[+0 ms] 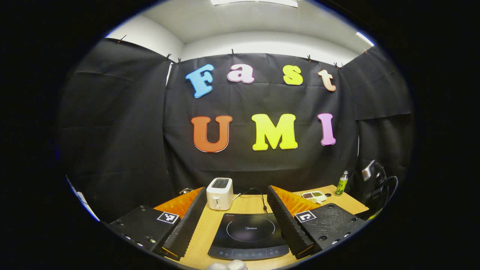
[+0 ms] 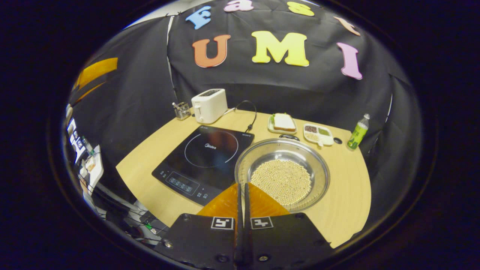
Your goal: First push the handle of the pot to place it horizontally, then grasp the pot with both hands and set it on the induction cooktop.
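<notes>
Pot [image 2: 282, 173] (beans inside, probably) beside induction cooktop [image 2: 204, 162].

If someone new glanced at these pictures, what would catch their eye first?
Likely the steel pot of pale beans, near the right gripper and its closed fingers. Next the black cooktop just left of it, which lies between the left gripper's open fingers. A white toaster stands behind.

My left gripper [image 1: 236, 221] hangs level with its two fingers spread wide apart, nothing between them. My right gripper [image 2: 242, 210] tilts downward, its fingers [image 2: 238, 202] pressed flat together along their length, gripping nothing
</notes>
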Available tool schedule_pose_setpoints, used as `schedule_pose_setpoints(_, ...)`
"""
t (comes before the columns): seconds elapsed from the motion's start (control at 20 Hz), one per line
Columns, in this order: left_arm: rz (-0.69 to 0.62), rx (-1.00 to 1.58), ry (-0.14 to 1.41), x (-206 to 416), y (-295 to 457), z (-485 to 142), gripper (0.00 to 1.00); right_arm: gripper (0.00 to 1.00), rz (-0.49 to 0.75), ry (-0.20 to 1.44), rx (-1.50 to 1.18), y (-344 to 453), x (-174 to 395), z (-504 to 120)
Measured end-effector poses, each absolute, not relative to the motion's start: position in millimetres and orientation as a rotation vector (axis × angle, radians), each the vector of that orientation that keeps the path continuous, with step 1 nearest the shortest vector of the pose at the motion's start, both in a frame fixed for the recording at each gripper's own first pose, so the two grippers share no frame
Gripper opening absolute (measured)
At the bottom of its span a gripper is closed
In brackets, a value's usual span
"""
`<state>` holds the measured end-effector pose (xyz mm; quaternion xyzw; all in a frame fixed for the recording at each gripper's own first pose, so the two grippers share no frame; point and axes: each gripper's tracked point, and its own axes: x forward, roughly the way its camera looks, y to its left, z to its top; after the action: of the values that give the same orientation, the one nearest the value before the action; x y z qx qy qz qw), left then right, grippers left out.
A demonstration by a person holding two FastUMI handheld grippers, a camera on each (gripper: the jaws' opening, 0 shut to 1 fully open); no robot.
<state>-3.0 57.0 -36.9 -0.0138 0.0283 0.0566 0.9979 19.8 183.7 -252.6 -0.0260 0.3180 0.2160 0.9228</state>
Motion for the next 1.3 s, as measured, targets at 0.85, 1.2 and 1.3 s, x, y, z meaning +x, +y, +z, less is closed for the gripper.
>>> schedule_pose_setpoints(0.85,0.142,-0.008,0.093,-1,69,-52,0.96,0.04,0.392,0.904,-0.037,179,20,-365)
schedule_pose_setpoints(1.2,0.133,-0.013,0.095,2,63,-53,0.96,0.0,0.373,0.917,-0.029,166,23,-370)
schedule_pose_setpoints(1.3,0.128,-0.012,0.093,3,61,-53,0.96,0.01,0.363,0.923,-0.017,160,23,-372)
